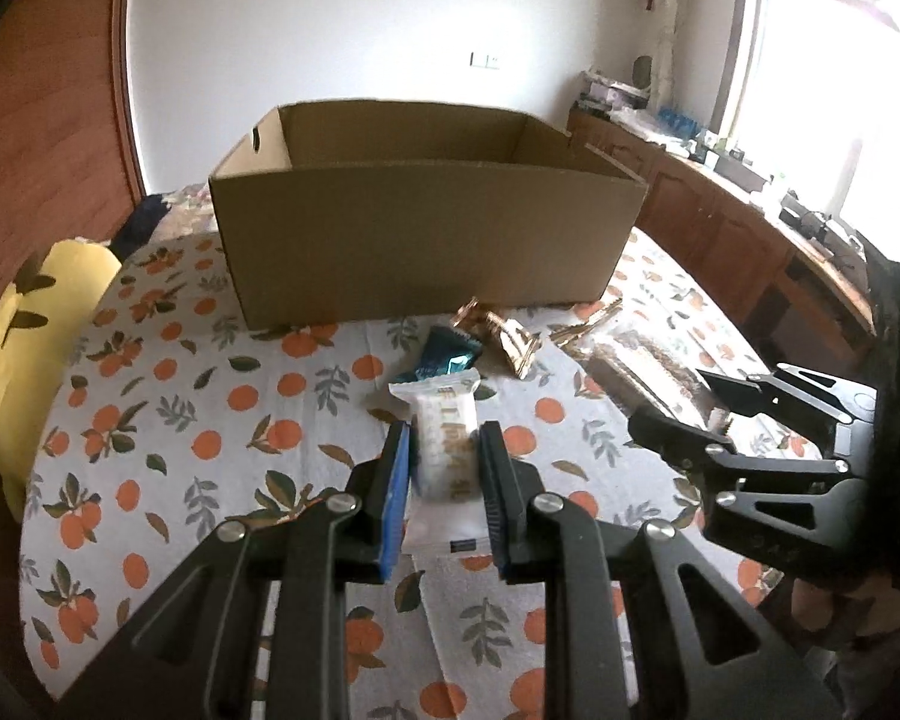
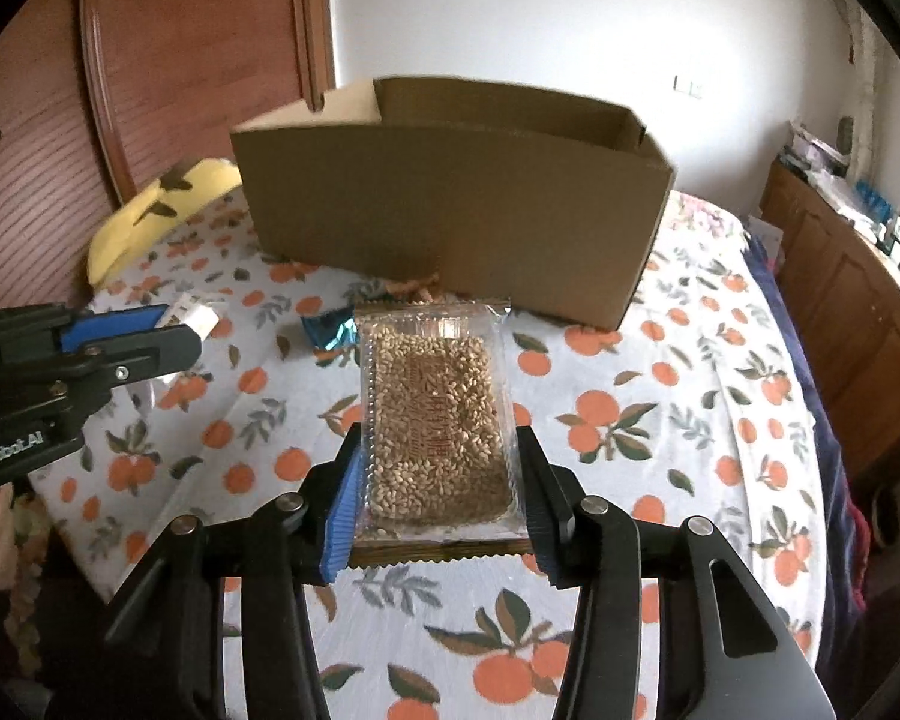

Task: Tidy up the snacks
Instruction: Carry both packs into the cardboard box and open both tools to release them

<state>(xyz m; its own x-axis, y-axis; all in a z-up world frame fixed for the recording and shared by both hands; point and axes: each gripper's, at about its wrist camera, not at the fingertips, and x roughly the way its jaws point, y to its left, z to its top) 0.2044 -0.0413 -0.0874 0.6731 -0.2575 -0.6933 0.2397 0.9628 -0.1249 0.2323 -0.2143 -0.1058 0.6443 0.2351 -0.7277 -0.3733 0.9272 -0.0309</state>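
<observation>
**Two snack packets gripped before the box**

An orange-print tablecloth [image 2: 660,420] carried a cardboard box [image 1: 414,240]. Just before the box, the left gripper [image 1: 444,450] was clamped on a white snack bar [image 1: 444,420], and the right gripper [image 2: 438,468] was clamped on a clear grain-bar packet [image 2: 438,414]. Both looked light and crinkly, probably slippery; gripping across the long edges seemed best.

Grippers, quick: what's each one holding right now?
Left gripper: shut on the white snack bar.
Right gripper: shut on the clear seed packet.
</observation>
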